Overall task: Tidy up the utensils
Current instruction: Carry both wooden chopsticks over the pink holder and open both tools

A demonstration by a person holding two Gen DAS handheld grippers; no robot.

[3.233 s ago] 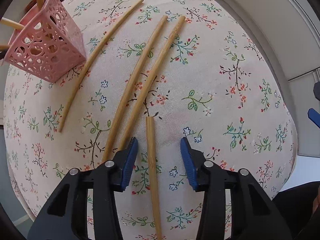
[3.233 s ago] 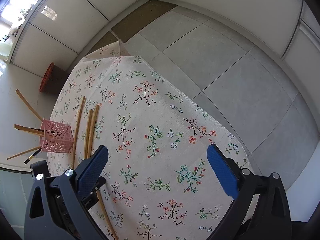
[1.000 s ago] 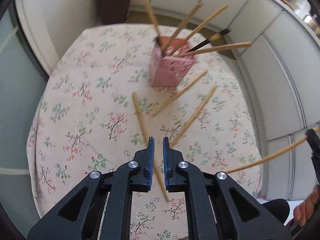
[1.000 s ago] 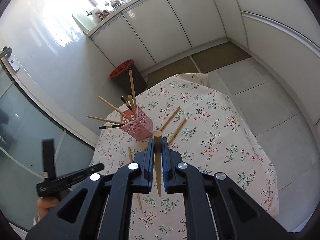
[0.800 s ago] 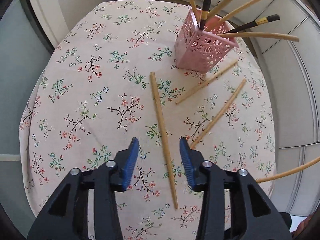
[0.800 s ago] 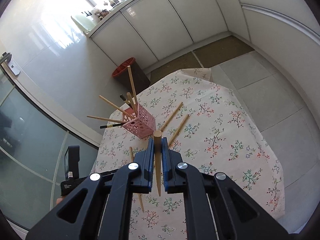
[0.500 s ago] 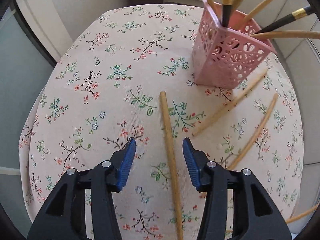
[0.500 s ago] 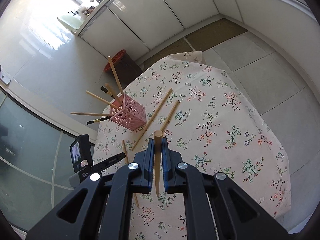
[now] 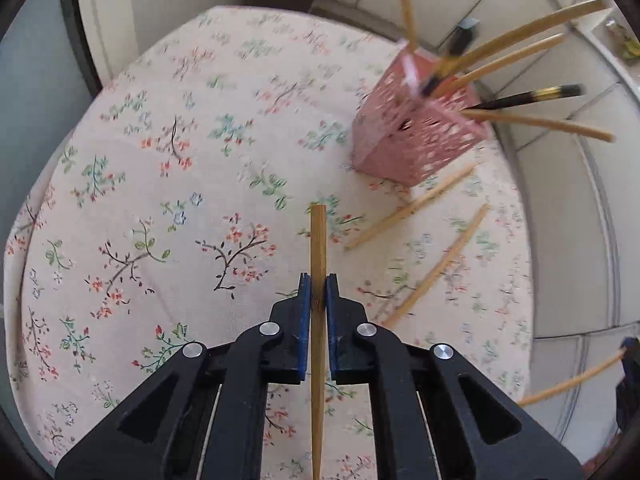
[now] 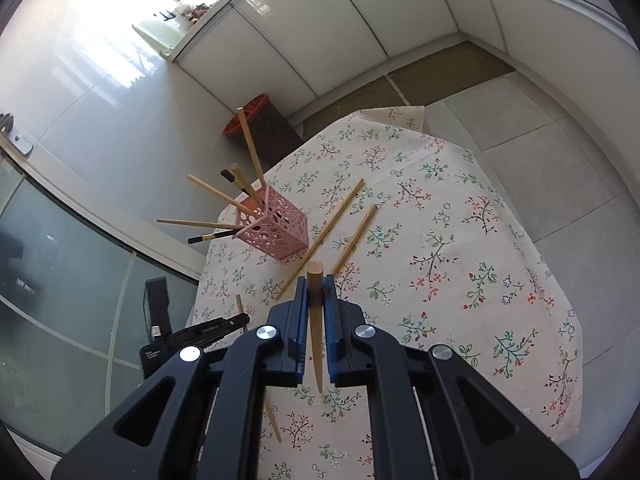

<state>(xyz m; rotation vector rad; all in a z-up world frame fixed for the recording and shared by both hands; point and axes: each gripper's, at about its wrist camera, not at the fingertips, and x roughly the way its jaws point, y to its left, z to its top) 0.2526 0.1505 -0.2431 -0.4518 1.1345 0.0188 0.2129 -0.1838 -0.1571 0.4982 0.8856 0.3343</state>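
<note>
Bamboo chopstick (image 9: 318, 240) is clamped in the left hand-held gripper (image 9: 318, 294) low over the surface (image 9: 160, 200), another chopstick (image 10: 314, 280) in the right hand-held gripper (image 10: 316, 294); next, probably lifting toward the pink holder (image 9: 416, 140).

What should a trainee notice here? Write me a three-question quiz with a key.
1. True or false: the left gripper is open.
2. The pink basket holds: A) nothing, B) several chopsticks, C) spoons.
3. How many loose chopsticks lie on the floral cloth, in no gripper?
Key: 1 false, it is shut on a bamboo chopstick. 2 B. 3 two.
</note>
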